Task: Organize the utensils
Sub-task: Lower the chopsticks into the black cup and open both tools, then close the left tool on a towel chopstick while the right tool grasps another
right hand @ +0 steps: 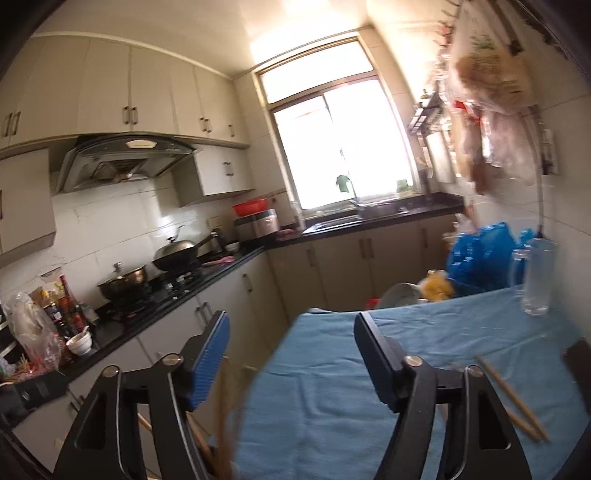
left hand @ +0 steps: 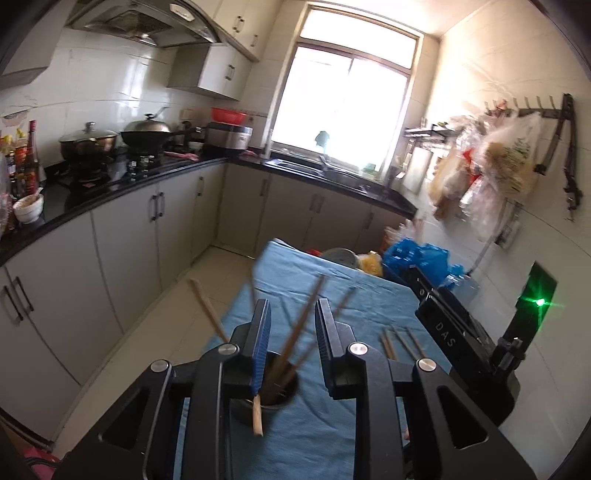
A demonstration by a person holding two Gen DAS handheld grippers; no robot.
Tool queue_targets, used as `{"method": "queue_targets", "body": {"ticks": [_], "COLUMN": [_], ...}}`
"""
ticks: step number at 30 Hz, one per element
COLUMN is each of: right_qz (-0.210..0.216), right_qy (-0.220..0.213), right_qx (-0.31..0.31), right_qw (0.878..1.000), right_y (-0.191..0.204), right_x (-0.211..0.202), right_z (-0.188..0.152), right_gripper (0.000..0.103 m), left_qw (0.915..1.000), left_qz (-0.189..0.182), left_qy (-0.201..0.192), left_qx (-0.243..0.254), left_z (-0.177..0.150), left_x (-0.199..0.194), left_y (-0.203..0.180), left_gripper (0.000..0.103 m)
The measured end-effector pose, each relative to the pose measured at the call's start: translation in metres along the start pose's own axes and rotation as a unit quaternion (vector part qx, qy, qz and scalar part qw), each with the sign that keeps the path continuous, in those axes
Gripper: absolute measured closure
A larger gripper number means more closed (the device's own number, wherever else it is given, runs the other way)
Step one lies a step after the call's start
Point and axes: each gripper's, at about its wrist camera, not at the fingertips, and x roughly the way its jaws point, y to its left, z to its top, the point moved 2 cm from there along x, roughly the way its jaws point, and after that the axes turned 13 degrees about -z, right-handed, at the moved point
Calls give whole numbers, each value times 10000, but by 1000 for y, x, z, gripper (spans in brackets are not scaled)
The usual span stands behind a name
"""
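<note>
Bright window (left hand: 347, 99) dead ahead, lidded wok (left hand: 147, 134) on the stove, blue bag (right hand: 480, 254) beyond the table (right hand: 332, 387) (blue cloth over it), clear glass (right hand: 537, 277) near the bag.

Home kitchen: black stone worktop (left hand: 122, 188), steel extractor hood (left hand: 140, 22), lidded black wok (left hand: 147, 134) on gas hob, cream cabinets (right hand: 129, 92), window-side sink (left hand: 306, 168).

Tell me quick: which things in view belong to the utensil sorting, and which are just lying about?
For the job:
- dark holder cup with chopsticks in it
- loose chopsticks on the blue cloth
- left gripper and right gripper, both open

Just lying about:
- blue plastic bag
- clear bottle
- wok on the stove
</note>
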Motion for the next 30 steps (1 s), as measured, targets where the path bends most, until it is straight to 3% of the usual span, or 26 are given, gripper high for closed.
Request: {"method": "queue_targets", "body": {"ticks": [6,13,18,20,23,26,30], "right_qz": [-863,-1648,-1527,-1429,-1028,-772,-597], "right_qy": [388,1197,2001,2264,2590,2784,2864], "right_qx": [91,284,227,155,160,165,184], "right_qw": [9955,9786,9675,9634,9603,9572,9561], "right_y": [-100,-215,-253,-262,-266,-264,-265], "right_x": [-4,0,19,27,38,45,48], "right_z": [-18,-49,-76,-87,-98,-109,-117], "right_gripper": [25,25,27,39,48,48,48], "left_qw": [9980,9893,9740,9672,9609,9567,9487], "left_qz": [-400,-740,-864,-890,-879,-707,-738], "left_qy": [407,1218,2066,2345,2591,2784,3065], "left_qx": [265,300,358,389,436,466,234], "left_z": [-23,-54,-92,-107,-122,-134,-149], "left_x": [22,77,143,170,214,258,302], "left_y": [-45,-83,-107,-115,-122,-124,-122], "left_gripper": [77,77,77,77,77,77,78]}}
